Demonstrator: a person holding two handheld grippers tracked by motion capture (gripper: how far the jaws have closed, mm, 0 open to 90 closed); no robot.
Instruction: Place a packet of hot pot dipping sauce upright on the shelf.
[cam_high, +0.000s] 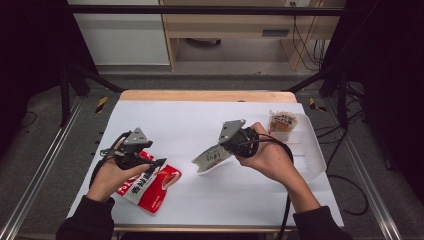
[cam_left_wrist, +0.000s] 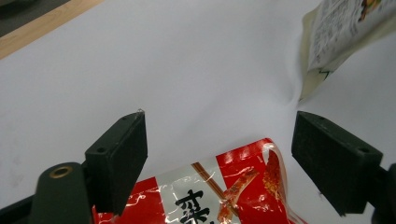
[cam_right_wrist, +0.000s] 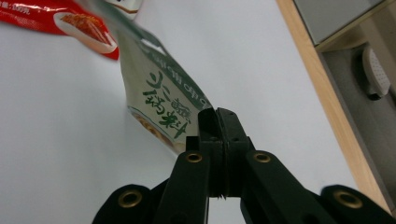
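Red packet between wide-apart left jaws; pale pouch pinched in right jaws

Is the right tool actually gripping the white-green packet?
Touching. In the right gripper view the right tool has its jaws shut on the edge of the white-green packet, no gap showing.

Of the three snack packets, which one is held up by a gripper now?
The white-and-green packet, pinched by the right gripper. The red packet and the orange one lie untouched.
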